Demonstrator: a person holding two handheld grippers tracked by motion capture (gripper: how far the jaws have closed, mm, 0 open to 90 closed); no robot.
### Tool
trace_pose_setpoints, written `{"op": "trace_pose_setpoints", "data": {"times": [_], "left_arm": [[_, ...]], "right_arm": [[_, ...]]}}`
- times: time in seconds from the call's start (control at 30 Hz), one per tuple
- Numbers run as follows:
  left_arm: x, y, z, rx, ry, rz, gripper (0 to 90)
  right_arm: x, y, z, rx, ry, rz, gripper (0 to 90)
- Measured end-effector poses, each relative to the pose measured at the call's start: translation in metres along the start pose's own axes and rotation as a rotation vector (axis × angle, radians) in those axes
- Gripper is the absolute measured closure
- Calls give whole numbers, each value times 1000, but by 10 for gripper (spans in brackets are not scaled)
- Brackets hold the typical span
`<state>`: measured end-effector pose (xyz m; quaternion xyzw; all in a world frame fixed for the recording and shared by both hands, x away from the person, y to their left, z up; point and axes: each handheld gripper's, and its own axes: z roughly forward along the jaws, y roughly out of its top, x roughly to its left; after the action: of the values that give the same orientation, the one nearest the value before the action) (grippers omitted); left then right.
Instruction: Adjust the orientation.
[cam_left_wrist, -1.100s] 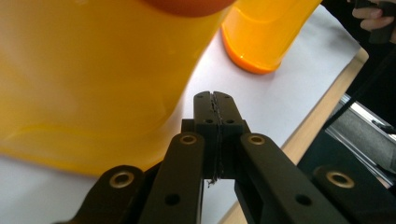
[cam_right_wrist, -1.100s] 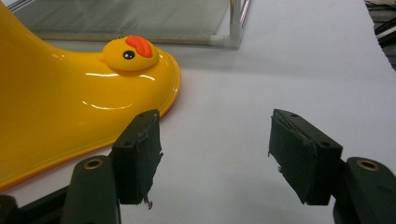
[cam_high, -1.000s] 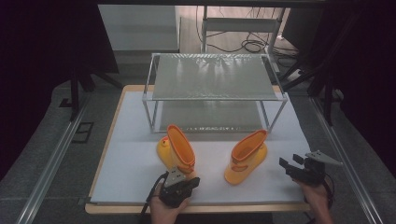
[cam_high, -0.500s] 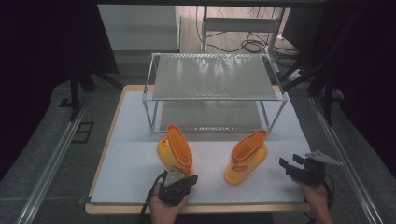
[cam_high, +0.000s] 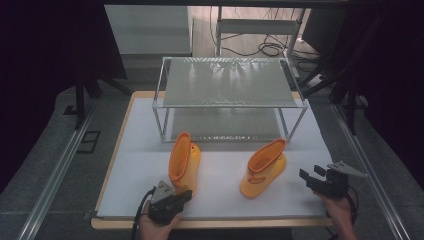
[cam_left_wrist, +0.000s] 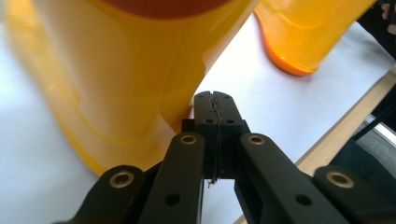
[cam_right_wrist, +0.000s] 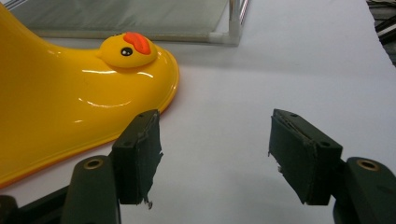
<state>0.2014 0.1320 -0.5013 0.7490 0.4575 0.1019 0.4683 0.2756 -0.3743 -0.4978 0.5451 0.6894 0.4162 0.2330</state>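
Two glossy yellow rubber boots stand on the white table mat (cam_high: 220, 175) in front of the two-tier metal wire shelf rack (cam_high: 227, 85). The left boot (cam_high: 184, 159) has the left gripper (cam_high: 184, 194) at its near side, jaws pressed together on nothing. Right of the right boot (cam_high: 264, 167), which bears a duck face on its toe, the right gripper (cam_high: 306, 176) rests with jaws spread apart.

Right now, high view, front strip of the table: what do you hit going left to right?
Left gripper → left boot → right boot → right gripper. The left gripper sits just in front of the left boot, so those two nearly share a position; the wire rack stands behind them all.
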Motion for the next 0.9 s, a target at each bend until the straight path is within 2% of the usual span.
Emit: {"op": "trace_pose_setpoints", "data": {"times": [0.07, 0.47, 0.6, 0.73, 0.9], "left_arm": [[10, -1, -7, -3, 7, -18, 900], [35, 0, -20, -4, 41, -62, 900], [46, 3, -25, -2, 51, -96, 891], [46, 3, -25, 3, 51, -97, 878], [32, 2, -22, 11, 29, -62, 865]], "right_arm": [[0, 0, 1, 5, 0, 0, 339], [-2, -1, 0, 8, -3, -1, 340], [-2, -1, 0, 7, -4, 0, 341], [-2, -1, 1, 7, -4, 2, 341], [-2, -1, 1, 12, -5, -1, 341]]}}
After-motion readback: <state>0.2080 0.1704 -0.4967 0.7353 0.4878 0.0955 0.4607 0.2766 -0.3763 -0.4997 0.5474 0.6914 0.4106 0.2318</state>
